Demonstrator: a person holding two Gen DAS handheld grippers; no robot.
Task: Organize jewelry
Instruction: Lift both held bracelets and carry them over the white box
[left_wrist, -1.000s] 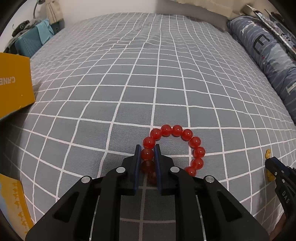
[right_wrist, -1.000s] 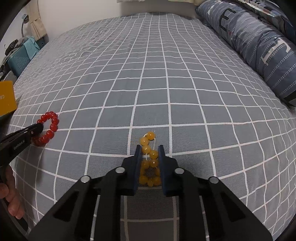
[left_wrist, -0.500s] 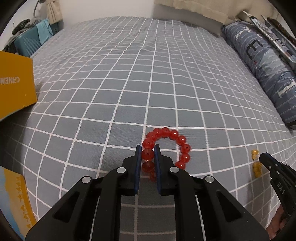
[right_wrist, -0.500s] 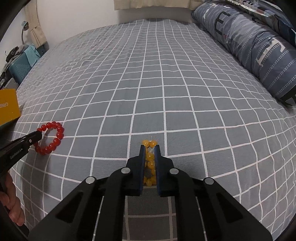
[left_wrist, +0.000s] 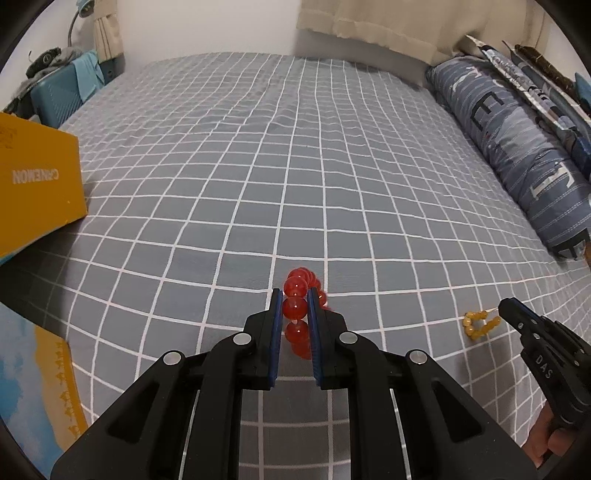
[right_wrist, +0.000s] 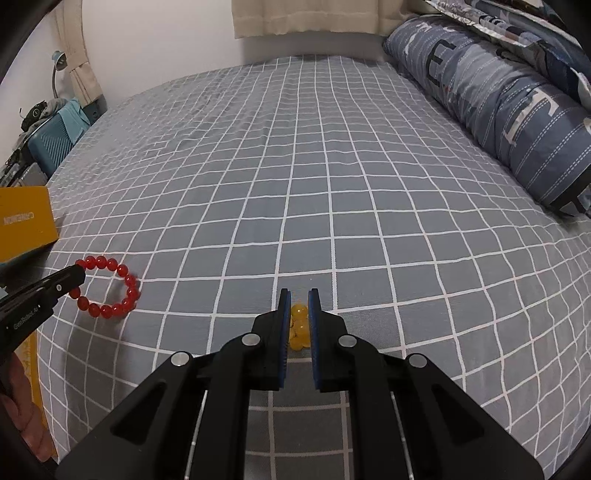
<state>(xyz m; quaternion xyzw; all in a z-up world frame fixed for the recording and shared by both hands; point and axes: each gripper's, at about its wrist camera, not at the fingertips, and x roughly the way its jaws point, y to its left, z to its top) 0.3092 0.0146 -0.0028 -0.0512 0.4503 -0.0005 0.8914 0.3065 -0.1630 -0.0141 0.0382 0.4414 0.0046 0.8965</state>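
Left wrist view: left gripper (left_wrist: 294, 293), jaws pinching one bead of the red round-bead bracelet (left_wrist: 295, 308); rest of loop hangs edge-on past the tips, above the grey bed sheet w/ white grid lines (left_wrist: 295, 166). Yellow cardboard box (left_wrist: 35, 181) at left edge, blue striped pillow (left_wrist: 517, 147) at right. Right gripper (left_wrist: 508, 308) at lower right w/ the small yellow bead bracelet (left_wrist: 478, 325) dangling from its tip. Right wrist view: right gripper (right_wrist: 298, 295), jaws nearly together, pinching yellow bracelet (right_wrist: 299, 326) bunched between the blue pads. Red bracelet (right_wrist: 110, 288) at left, an open ring held by left gripper (right_wrist: 77, 275), close over the sheet (right_wrist: 314, 184).
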